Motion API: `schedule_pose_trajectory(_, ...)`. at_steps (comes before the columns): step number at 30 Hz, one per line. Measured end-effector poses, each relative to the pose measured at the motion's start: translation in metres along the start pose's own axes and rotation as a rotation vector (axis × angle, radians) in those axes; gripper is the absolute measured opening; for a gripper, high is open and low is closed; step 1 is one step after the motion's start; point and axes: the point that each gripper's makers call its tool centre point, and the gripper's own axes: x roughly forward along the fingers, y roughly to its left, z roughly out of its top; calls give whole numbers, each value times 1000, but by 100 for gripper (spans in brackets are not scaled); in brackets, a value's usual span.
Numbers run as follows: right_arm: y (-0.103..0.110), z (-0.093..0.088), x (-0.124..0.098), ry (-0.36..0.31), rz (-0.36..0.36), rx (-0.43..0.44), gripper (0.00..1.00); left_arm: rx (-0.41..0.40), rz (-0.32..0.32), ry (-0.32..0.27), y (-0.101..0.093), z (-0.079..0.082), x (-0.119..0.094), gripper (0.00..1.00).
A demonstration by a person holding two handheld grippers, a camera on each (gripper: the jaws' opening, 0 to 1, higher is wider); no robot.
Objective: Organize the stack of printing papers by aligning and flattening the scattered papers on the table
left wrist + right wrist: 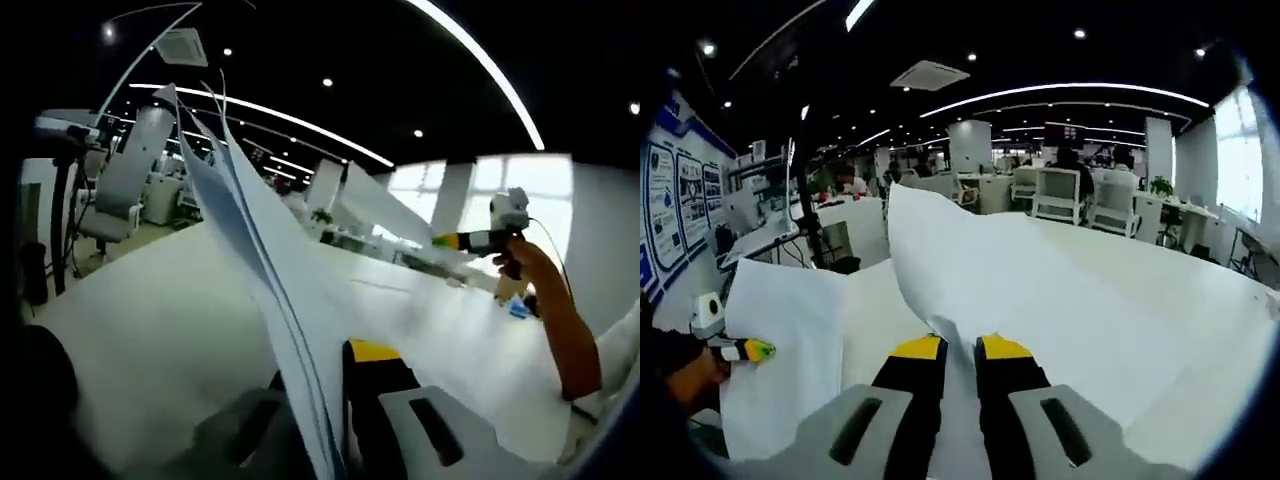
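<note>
Several white sheets (262, 260) stand edge-on in the left gripper view, rising from the bottom centre to the upper left. My left gripper (335, 362) is shut on their lower edge, above the white table (150, 320). At the right a hand holds my right gripper (447, 240), shut on another sheet (385, 205) lifted off the table. In the right gripper view that sheet (1020, 280) runs up from between my right gripper's (960, 345) yellow-tipped jaws. My left gripper (752, 350) shows at the far left, pinching its paper (780, 350).
An office chair (125, 180) and a dark stand (62, 200) are beyond the table's left side. A small blue item (518, 308) lies near the hand. More chairs (1055, 195) and desks stand behind the table (1200, 330).
</note>
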Motion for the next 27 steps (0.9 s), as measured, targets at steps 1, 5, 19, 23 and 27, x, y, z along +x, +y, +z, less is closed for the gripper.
schedule_pose_trajectory(1, 2, -3, -3, 0, -4, 8, 8, -11, -3, -7, -1, 1, 1, 6)
schedule_pose_trajectory(5, 10, -12, -8, -6, 3, 46, 8, -47, -18, -35, -3, 4, 6, 6)
schedule_pose_trajectory(19, -2, -11, -48, -27, -79, -18, 8, -118, -51, -47, -13, 4, 22, 6)
schedule_pose_trajectory(23, -8, -16, -51, -1, -100, -44, 8, -131, -50, -53, -13, 6, 22, 6)
schedule_pose_trajectory(27, -11, -20, -55, 8, -131, -79, 8, -139, -48, -60, -13, 7, 22, 6)
